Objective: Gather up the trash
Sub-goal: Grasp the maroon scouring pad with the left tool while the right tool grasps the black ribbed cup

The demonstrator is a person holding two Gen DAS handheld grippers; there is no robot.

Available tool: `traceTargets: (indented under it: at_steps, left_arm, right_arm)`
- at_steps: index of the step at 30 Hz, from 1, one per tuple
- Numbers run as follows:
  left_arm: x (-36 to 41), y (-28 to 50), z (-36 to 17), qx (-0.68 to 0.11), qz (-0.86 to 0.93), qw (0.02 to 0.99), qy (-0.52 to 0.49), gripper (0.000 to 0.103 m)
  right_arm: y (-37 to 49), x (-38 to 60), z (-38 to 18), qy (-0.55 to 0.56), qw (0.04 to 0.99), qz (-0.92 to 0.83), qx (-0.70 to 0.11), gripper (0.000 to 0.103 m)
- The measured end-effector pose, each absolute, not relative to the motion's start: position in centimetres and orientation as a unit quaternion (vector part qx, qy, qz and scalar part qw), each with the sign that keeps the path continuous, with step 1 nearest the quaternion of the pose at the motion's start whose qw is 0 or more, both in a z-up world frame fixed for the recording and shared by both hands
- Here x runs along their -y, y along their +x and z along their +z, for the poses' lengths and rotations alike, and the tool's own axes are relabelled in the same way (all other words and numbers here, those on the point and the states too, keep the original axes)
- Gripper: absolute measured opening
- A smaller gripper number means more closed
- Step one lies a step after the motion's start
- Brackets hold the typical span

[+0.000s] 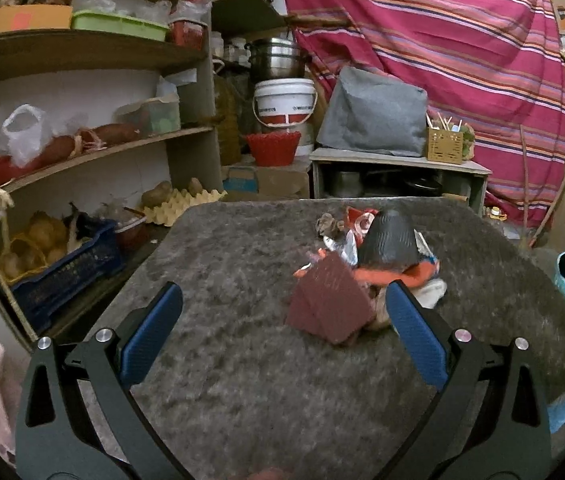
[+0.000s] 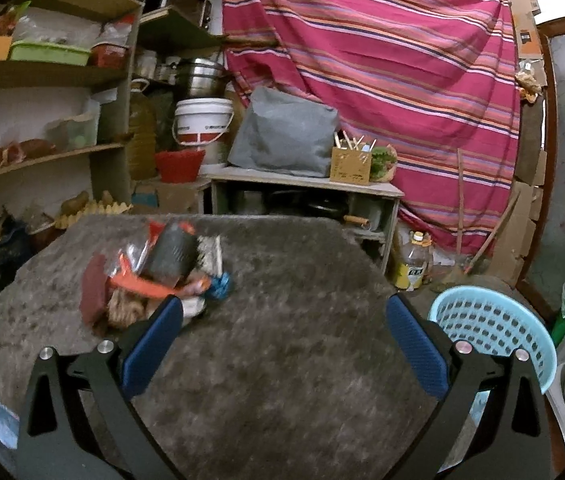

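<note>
A heap of trash lies on the grey fuzzy table [image 1: 242,360]: a maroon folded card [image 1: 328,306], a black cup on its side [image 1: 388,238], an orange wrapper [image 1: 398,276] and foil scraps. My left gripper [image 1: 282,300] is open, its right finger beside the maroon card, nothing held. In the right wrist view the same heap sits ahead to the left, with the black cup [image 2: 172,254], maroon card [image 2: 94,290] and a blue scrap [image 2: 220,286]. My right gripper [image 2: 282,300] is open and empty, its left finger near the heap. A light blue basket [image 2: 494,328] stands off the table's right edge.
Wooden shelves [image 1: 82,52] with bags, boxes and an egg tray fill the left. Behind the table stand a white bucket [image 1: 284,98], a red basket [image 1: 272,148], a low cabinet [image 1: 398,164] with a grey cushion, and a striped red cloth [image 1: 462,40]. A bottle [image 2: 412,262] stands on the floor.
</note>
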State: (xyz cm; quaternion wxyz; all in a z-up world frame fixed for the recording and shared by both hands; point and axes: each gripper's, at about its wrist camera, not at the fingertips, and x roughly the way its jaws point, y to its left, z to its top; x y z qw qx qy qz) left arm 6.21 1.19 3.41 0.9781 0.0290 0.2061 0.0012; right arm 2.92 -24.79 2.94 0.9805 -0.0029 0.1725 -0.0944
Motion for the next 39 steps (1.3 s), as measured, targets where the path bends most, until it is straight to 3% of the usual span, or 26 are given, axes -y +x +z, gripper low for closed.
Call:
traceTargets:
  at_steps: [10, 27, 30, 33, 39]
  left_arm:
    - [1.1, 14.3, 2.3, -0.254, -0.021, 0.966, 0.029, 0.098]
    - [1.2, 19.4, -3.2, -0.335, -0.031, 0.942, -0.001, 0.098]
    - [1.2, 19.7, -3.8, -0.349, -0.051, 0.936, -0.015, 0.089]
    - [1.6, 19.7, -3.7, -0.362, -0.085, 0.928, -0.03, 0.065]
    - [2.2, 18.8, -2.8, -0.359, -0.09, 0.929, -0.009, 0.061]
  right_arm:
    - [11.6, 28.3, 4.6, 0.006, 0.97, -0.108, -0.217, 0.099]
    - [13.8, 29.1, 0.9, -0.023, 0.96, -0.141, -0.239, 0.099]
    - [13.9, 28.7, 0.8, -0.035, 0.96, -0.143, -0.238, 0.099]
    - [14.1, 28.4, 0.8, -0.036, 0.96, -0.14, -0.24, 0.099]
    - [14.2, 28.0, 0.8, -0.034, 0.96, -0.14, -0.238, 0.099]
